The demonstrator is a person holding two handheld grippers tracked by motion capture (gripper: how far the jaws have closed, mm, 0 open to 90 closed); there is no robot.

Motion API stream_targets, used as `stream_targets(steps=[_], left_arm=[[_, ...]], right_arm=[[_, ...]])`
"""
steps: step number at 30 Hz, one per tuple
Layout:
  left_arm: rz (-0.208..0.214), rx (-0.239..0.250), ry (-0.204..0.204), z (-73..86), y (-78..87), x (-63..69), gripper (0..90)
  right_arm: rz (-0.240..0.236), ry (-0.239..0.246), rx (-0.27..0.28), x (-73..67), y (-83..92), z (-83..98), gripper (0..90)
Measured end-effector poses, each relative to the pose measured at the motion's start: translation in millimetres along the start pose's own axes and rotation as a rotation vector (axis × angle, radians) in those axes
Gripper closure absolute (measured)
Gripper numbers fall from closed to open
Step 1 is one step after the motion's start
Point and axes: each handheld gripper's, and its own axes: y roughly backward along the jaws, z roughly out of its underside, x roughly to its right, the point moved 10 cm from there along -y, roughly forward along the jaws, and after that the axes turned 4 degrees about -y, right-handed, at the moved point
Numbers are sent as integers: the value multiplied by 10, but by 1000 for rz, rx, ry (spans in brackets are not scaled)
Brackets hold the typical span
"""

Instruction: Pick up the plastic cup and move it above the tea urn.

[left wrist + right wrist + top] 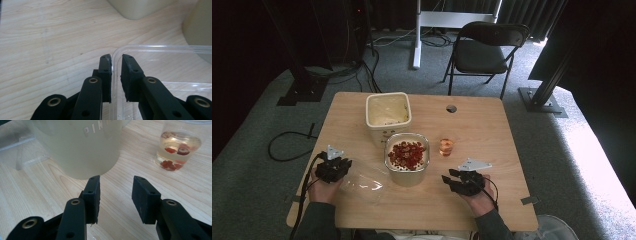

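Clear lid pinched at its rim.
Left gripper clamps narrowly on it; right gripper gapes wide, holding nothing.

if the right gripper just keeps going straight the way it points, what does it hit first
Probably the cream container holding red pieces: the right gripper, fingers open, points past its right side, so it may just clear. The small glass sits farther right.

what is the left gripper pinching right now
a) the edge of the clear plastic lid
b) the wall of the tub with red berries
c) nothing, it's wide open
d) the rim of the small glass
a: in the left gripper view the left gripper's jaws stand on either side of the clear plastic lid's rim, closed onto it.
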Motion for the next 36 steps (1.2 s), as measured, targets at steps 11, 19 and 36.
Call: stream_targets(steps=[11,19,36], left_arm=[[32,-40,2,6,-91,-75,800],[-26,14,190,95,56,-423,850],[-119,153,245,-282,449,-799,875]], right_arm=[[2,-8,-2,23,-13,14,578],[9,-17,-1,51,-6,23,578],[25,-27,-9,101,-29,54,579]])
